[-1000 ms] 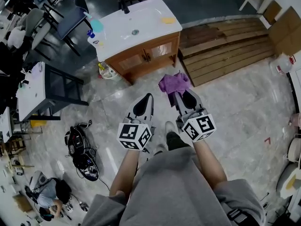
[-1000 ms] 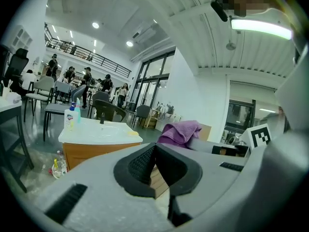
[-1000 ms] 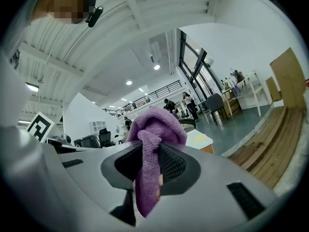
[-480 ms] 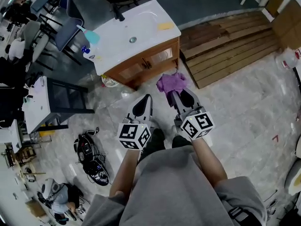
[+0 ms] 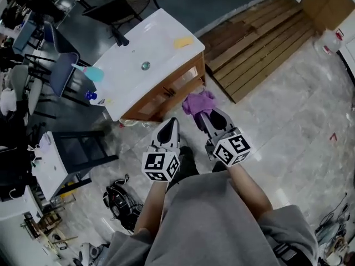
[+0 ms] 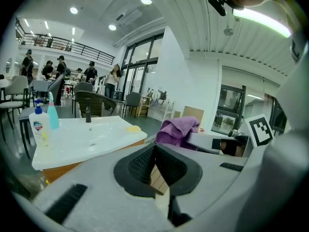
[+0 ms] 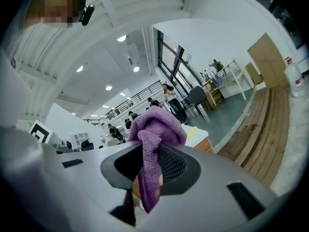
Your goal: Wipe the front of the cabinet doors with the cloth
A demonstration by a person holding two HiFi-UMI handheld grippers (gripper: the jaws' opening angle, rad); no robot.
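A wooden cabinet with two glass-panelled doors (image 5: 166,96) stands under a white sink top (image 5: 145,57) ahead of me. My right gripper (image 5: 204,111) is shut on a purple cloth (image 5: 198,102), which bunches over its tips (image 7: 154,124) a short way from the cabinet's right front corner. My left gripper (image 5: 169,127) is shut and holds nothing, its tips (image 6: 154,151) aimed toward the cabinet front. The purple cloth (image 6: 176,129) also shows to the right in the left gripper view.
A yellow sponge (image 5: 183,41), a teal bottle (image 5: 92,72) and a black faucet (image 5: 118,37) sit on the sink top. Wooden planks (image 5: 260,43) lie to the right. A dark stand (image 5: 83,151), chairs and cables (image 5: 119,201) crowd the left. My legs are below.
I have walked closer to the cabinet and turned; the cabinet now sits nearer the grippers and more rotated. Both grippers keep their hold and pose.
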